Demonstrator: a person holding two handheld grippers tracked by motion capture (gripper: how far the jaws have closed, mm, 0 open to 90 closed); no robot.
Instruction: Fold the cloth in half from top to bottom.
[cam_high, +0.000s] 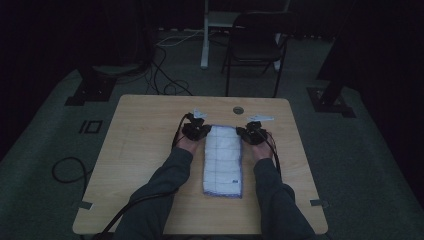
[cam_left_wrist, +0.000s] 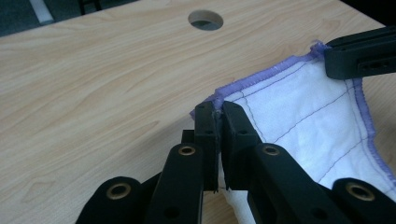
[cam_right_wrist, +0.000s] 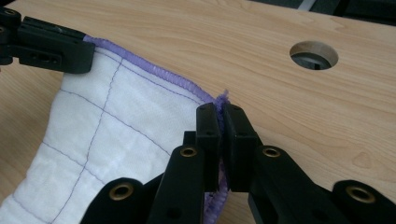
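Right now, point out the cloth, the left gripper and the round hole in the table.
cloth (cam_high: 223, 162): high view, middle of white panel.
left gripper (cam_left_wrist: 218, 109): left gripper view, between its fingertips.
round hole (cam_right_wrist: 314, 55): right gripper view, its opening.

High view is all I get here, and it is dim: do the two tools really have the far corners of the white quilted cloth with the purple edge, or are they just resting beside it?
Observer: The left tool is shut on the purple hem at one far corner of the white quilted cloth with the purple edge.
Operator: And the other one?
Observer: The right tool is shut on the opposite far corner; the hem sticks up between its jaws.
Operator: Is the edge between them taut?
Observer: No, it sags in a shallow curve above the light wooden table.
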